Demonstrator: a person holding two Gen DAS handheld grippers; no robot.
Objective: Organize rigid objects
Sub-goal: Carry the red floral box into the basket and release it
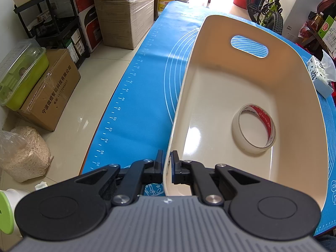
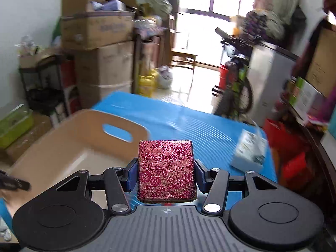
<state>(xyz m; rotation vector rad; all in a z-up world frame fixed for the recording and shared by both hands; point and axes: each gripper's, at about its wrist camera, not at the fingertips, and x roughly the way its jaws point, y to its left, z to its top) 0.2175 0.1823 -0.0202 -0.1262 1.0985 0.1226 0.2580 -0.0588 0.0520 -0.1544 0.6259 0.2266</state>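
Bin (image 1: pixel 212 88): 1 tape roll (image 1: pixel 254 129) (1 box (image 2: pixel 166 169) outside)

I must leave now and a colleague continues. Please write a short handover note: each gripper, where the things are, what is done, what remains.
Left gripper: shut on the near rim of the cream bin, steadying it on the blue mat.
Right gripper: shut on the red floral box, held above the mat, right of the bin.
Done: tape roll lies inside the bin.
Left: put the box into the bin. A tissue pack lies on the mat.
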